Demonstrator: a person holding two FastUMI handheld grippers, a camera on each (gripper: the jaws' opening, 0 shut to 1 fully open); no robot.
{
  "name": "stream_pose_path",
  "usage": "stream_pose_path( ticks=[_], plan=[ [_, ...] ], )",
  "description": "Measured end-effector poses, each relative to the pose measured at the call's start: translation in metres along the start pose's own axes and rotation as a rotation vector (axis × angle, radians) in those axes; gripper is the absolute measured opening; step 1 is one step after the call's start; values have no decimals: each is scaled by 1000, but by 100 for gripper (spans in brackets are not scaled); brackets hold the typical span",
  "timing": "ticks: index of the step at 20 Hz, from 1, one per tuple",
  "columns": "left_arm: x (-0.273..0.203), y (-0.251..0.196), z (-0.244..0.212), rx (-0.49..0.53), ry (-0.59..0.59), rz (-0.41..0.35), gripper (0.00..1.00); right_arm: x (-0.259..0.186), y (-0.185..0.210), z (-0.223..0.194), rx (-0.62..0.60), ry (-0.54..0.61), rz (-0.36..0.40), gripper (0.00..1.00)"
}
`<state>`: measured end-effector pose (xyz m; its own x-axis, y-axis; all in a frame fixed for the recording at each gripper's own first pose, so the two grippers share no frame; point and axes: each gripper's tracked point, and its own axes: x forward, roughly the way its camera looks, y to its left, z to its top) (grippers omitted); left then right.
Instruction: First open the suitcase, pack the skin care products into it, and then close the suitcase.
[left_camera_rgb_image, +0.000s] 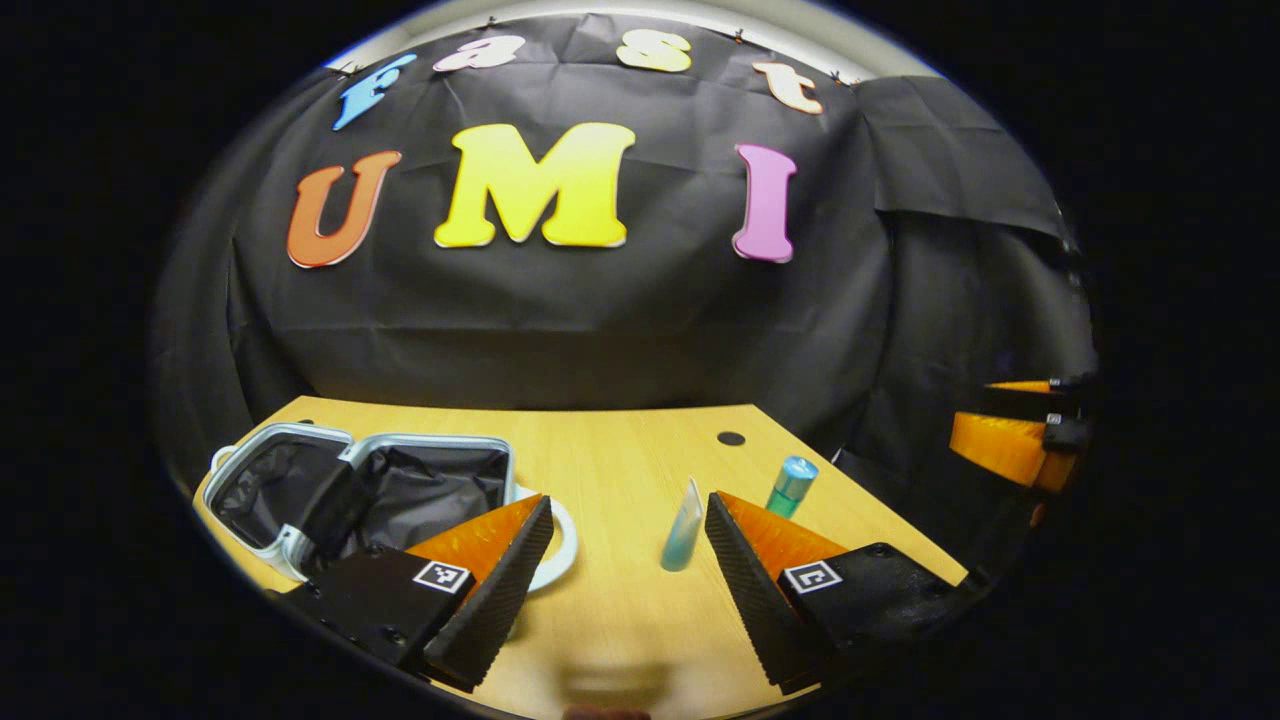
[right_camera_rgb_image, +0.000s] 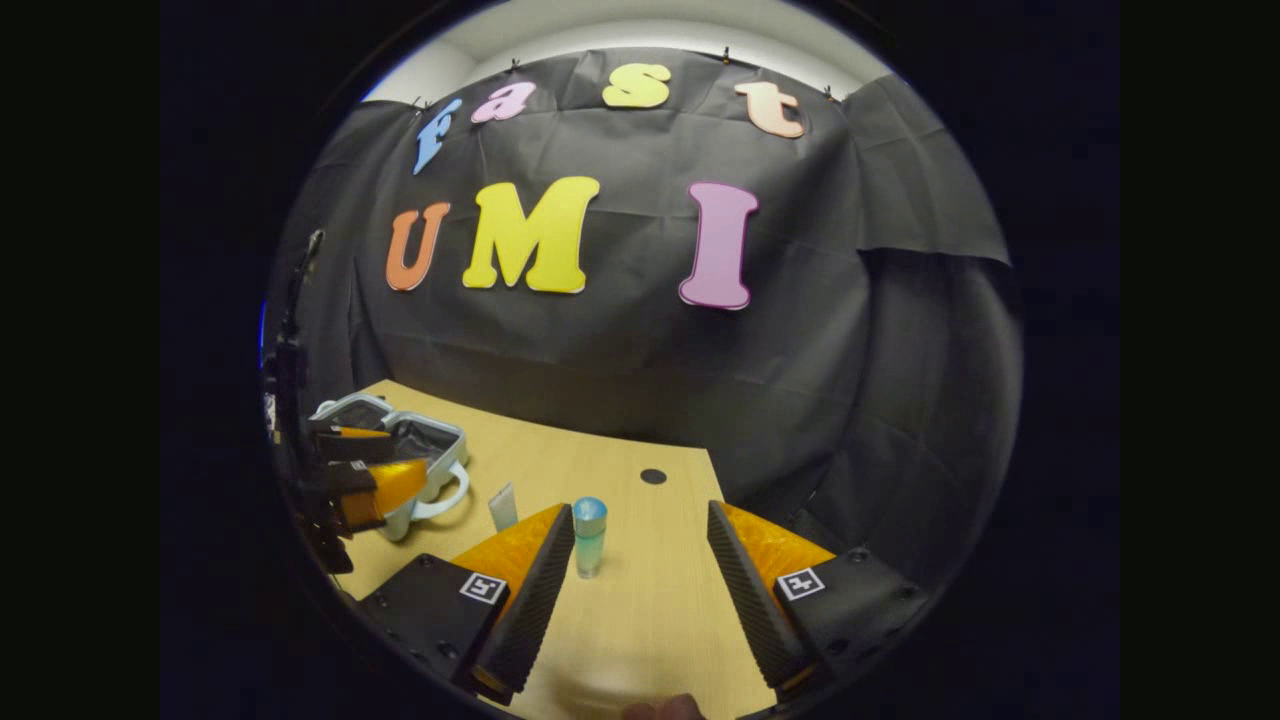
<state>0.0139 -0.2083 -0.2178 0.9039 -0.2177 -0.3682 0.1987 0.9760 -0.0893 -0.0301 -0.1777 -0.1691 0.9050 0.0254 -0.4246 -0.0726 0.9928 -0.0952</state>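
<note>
A small light-blue suitcase lies open at the table's left, its dark lining showing; in the right gripper view the suitcase is at far left. A slim tube stands upright ahead of my left gripper, which is open and empty. A teal bottle with a blue cap stands to the tube's right. My right gripper is open, with the bottle just ahead by its left finger and the tube farther left. The left gripper also hovers by the suitcase.
The wooden table has a round cable hole near its back edge. The suitcase's white handle sticks out toward the table's middle. The right gripper is at the far right of the left gripper view. Black cloth hangs behind the table.
</note>
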Motion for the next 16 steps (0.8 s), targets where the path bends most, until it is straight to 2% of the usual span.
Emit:
stream_pose_path(
  ticks=[3,6,9,14,16],
  plan=[
    [26,-18,-35,10,80,-17,98,-3,-17,-14,-13,36,-9,79],
    [54,-25,-68,7,165,-36,98,-7,-32,-12,31,45,-39,79],
    [84,-18,-92,7,227,-16,98,-8,-48,-14,39,52,-79,80],
    [119,-27,-99,35,243,-50,98,-8,-69,-25,57,89,-125,79],
    [129,-32,-102,32,266,-57,92,-7,-70,-27,61,98,-132,79]
  ],
)
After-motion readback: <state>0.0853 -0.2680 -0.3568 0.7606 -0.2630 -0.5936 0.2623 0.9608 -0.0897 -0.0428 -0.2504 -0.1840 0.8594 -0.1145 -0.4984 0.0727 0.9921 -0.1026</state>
